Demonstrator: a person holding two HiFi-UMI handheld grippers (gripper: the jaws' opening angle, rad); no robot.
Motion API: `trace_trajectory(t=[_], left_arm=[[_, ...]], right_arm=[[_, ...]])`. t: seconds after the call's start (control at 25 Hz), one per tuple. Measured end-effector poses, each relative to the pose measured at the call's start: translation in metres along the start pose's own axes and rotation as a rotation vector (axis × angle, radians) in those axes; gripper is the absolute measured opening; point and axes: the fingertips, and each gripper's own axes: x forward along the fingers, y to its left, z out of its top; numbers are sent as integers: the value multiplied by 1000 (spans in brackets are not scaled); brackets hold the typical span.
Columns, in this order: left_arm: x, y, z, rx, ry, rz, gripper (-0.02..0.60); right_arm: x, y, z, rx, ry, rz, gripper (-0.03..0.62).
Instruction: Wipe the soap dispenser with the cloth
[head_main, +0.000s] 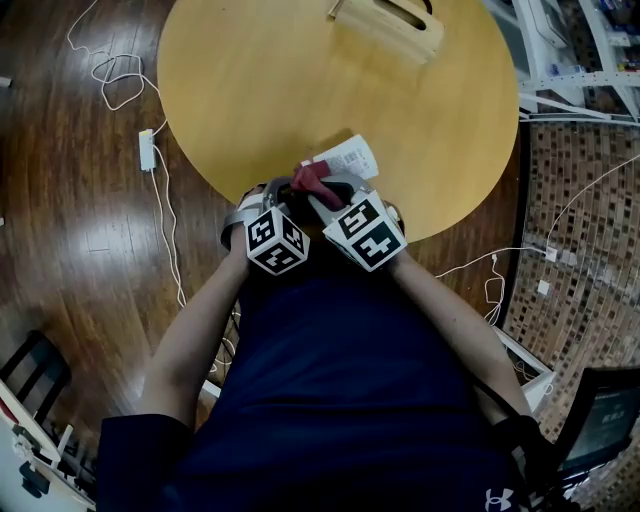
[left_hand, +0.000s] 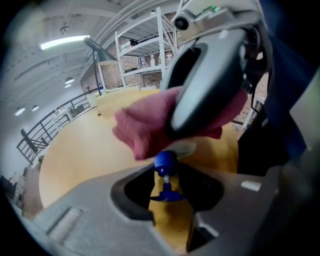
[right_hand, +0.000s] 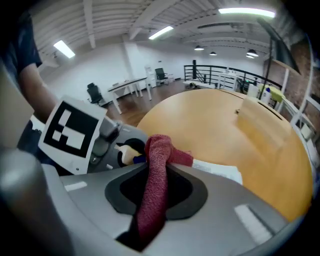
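left gripper (left_hand: 167, 195) grips soap dispenser (head_main: 350, 157) (pump nearest, body pointing away); right gripper (right_hand: 155, 195) pinches cloth (right_hand: 159, 150).

Tabletop (head_main: 230, 90) open ahead, left and right — wooden box (head_main: 395, 22) at far edge

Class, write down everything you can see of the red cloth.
The cloth is dark red, with a coarse woven or terry look. It is bunched, not spread. A narrow gathered strip runs between the jaws of the right gripper, which are shut on it. Its free end bulges past them and lies against the blue pump top of the soap dispenser, above the near edge of the round table.
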Motion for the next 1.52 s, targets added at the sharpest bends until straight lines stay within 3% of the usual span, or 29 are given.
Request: trace_trajectory(t=[0.08,0.24,0.32,0.48,0.56,0.68,0.76,0.88,1.04,1.16,1.32,1.52], left_arm=[[-1,-1,1,-2,-3,-1,149],[-1,-2,1,-5,-5,-2,150],[-1,-1,0,-6,-2,-1,150],[-1,0,-1,-19,6,-5,150],[-1,1,-2,-25,7,-7,150],[-3,3,-3,-29,12,-5,149],[-4,2,-3,-22,15,-6,149],[-5,2,-2,-8,15,-10,149],[-6,2,-2,-21,14,-17,149],[-5,1,-1,-28,19,-15,150],[-4,1,1,-28,26,-8,150],[-5,5,1,-31,17,-8,152]], right_arm=[[4,1,-9,-6,12,14,75],[-14,-63,-33,238,-44,-89,74],[-25,-89,-40,310,-57,-142,74],[-36,-106,-45,298,-11,-259,74],[-32,-84,-33,244,-23,-210,74],[-12,-15,-15,54,-7,-24,75],[-4,6,-14,-56,34,14,75],[-4,-12,-31,31,23,13,74],[-23,-70,-50,233,-8,-90,72],[-33,-92,-58,293,-3,-157,74],[-34,-76,-55,253,20,-176,74],[-18,-7,-21,55,-11,-18,74]])
